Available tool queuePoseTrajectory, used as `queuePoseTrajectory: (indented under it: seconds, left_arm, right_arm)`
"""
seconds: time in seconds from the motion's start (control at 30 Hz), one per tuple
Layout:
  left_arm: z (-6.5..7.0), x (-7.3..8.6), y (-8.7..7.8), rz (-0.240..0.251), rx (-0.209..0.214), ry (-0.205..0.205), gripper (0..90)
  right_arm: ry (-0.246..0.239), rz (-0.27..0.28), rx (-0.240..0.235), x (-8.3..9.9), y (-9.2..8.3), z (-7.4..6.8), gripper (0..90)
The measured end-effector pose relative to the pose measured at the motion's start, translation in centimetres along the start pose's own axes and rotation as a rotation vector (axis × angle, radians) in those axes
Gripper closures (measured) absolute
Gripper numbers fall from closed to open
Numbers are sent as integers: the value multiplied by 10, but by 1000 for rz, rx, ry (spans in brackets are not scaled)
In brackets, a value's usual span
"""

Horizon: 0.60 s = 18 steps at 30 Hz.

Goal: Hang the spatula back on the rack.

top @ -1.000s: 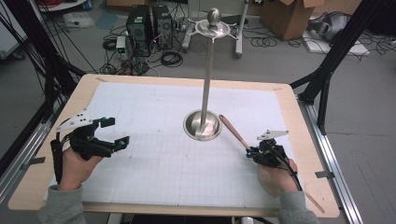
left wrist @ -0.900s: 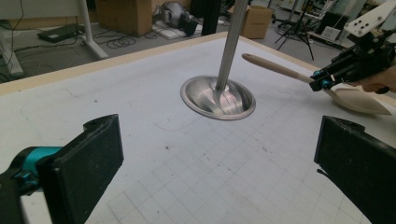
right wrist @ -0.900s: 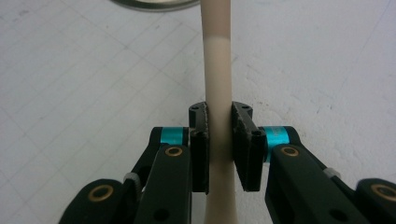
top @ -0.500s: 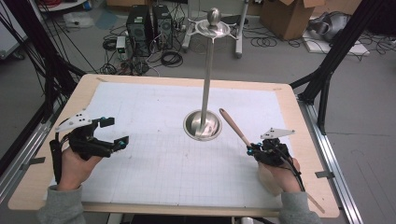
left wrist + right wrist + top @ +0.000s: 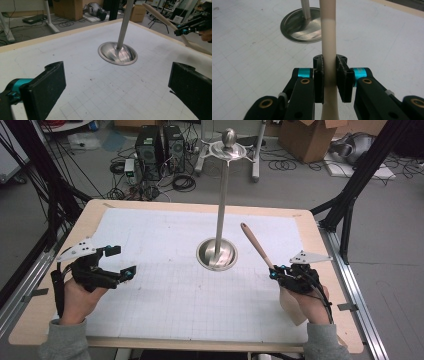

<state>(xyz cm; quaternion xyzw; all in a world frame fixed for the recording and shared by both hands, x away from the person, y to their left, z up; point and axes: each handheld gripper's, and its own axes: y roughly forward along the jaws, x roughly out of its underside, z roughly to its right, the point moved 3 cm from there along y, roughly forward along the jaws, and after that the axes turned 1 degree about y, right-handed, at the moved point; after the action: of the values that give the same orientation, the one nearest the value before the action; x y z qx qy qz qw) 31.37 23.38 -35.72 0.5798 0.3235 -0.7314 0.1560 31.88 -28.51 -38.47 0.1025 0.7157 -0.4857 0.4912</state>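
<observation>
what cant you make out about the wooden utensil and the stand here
- Utensil working end: the right gripper and hand cover it in the high view; cut off in the right gripper view.
- Stand top: cut off in both gripper views.
- Hooks on its top disc: too small.

A light wooden table (image 5: 320,285) spans the middle of the frame, covered almost wholly by a white gridded mat (image 5: 165,290). Just right of centre, a steel stand's round base (image 5: 216,254) sits on the mat
</observation>
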Motion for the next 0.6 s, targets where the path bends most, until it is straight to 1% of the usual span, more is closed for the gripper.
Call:
queuePoseTrajectory:
  seconds: [0.07, 0.17, 0.27, 0.4, 0.53, 0.6]
  left_arm:
    - [0, 0, -1, 0, -2, -2, 17]
    - [-1, 1, -2, 1, -5, -4, 17]
    - [-1, 1, -4, 3, -10, -6, 18]
    - [-2, 1, -5, 4, -12, -6, 17]
    - [-2, 1, -7, 7, -14, -7, 17]
    - [-2, 2, -8, 8, -15, -9, 17]
  right_arm:
    - [-5, 9, -9, -4, -3, 0, 787]
    - [-21, 15, -12, -9, -7, 0, 788]
    - [-25, 19, -12, -15, -12, -2, 787]
    - [-42, 40, -19, -24, -19, -3, 787]
    - [-50, 62, -26, -32, -26, -5, 788]
    - [-49, 65, -27, -35, -30, -6, 787]
